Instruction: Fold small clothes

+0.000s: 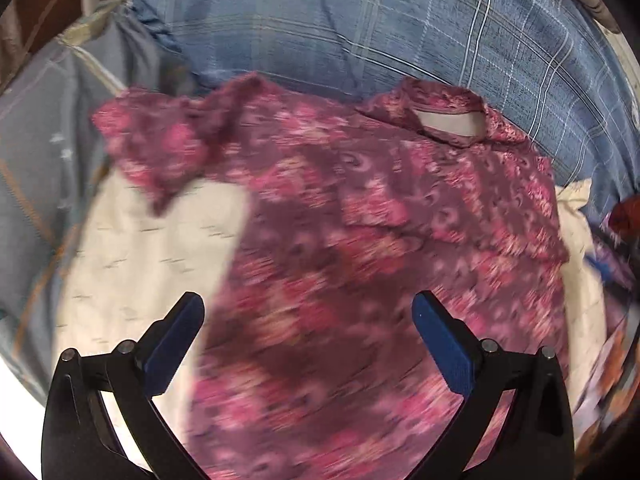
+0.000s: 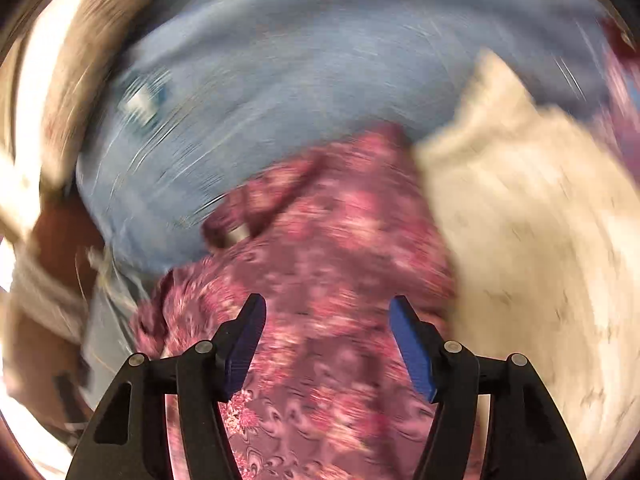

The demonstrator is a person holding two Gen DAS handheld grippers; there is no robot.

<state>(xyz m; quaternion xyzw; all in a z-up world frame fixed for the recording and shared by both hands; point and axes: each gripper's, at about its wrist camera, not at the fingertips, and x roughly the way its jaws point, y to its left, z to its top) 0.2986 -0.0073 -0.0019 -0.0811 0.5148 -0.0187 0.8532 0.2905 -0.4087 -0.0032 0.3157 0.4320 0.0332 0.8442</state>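
Note:
A small pink and maroon patterned shirt [image 1: 360, 220] lies spread on a cream cloth [image 1: 132, 256], collar [image 1: 448, 120] toward the far side and one short sleeve [image 1: 160, 148] out to the left. My left gripper [image 1: 308, 308] hovers over the shirt's lower part, open, with nothing between its blue pads. In the blurred right wrist view the same shirt [image 2: 332, 264] fills the middle, its collar [image 2: 256, 220] at the left. My right gripper [image 2: 328, 312] is above it, open, with no cloth between the pads.
A blue checked bedsheet [image 1: 360, 32] lies beyond the shirt, with a grey-blue pillow [image 1: 48, 152] at the left. Red and multicoloured clothes [image 1: 624, 216] sit at the right edge. The cream cloth [image 2: 520, 232] reaches out to the right of the shirt in the right wrist view.

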